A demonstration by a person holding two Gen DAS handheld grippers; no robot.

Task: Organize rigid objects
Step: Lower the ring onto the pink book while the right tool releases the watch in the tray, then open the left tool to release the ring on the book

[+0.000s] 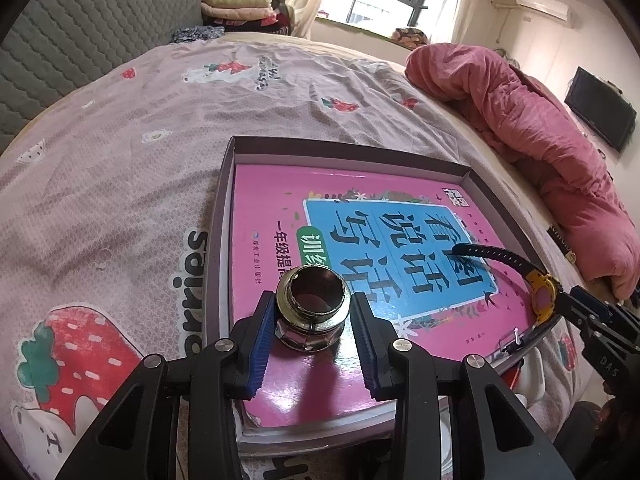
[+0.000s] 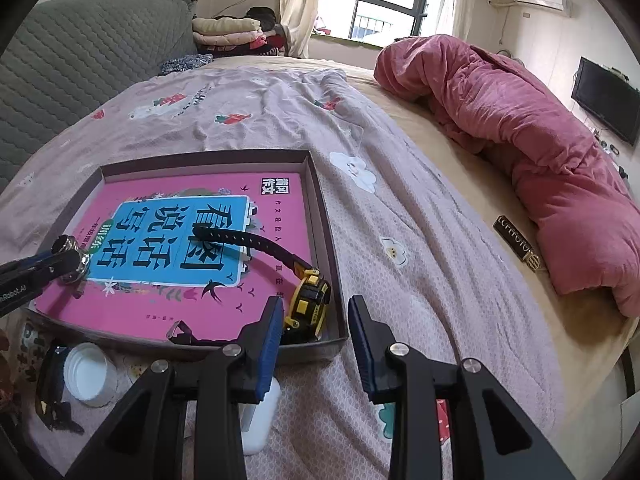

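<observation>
**Helper:** Blue pads right up front. What have they got?

**Me:** That's my left gripper, partly closed, with both pads against the metal collar of a small glass bottle. The bottle is upright, uncapped, with its base on the pink book inside the shallow box. My right gripper stands open and empty at the box's near corner.

**Helper:** Biggest worry?

**Me:** The box. It sits on a soft bedspread, so I judge that a hard press or nudge could tip or slide it, contents and all.

**Helper:** Next?

**Me:** The book. Its cover looks glossy, so anything I set down carelessly may skate across it.

**Helper:** And the watch?

**Me:** The yellow watch lies in the corner just ahead of my right gripper's left finger, its strap arching over the book. If I pull away crookedly, that finger could snag it.

**Helper:** Smallest?

**Me:** The bottle. My hold is on a smooth round collar, so it could slip or topple when I let go. I cannot tell whether anything is inside. A white cap lies outside the box.
</observation>
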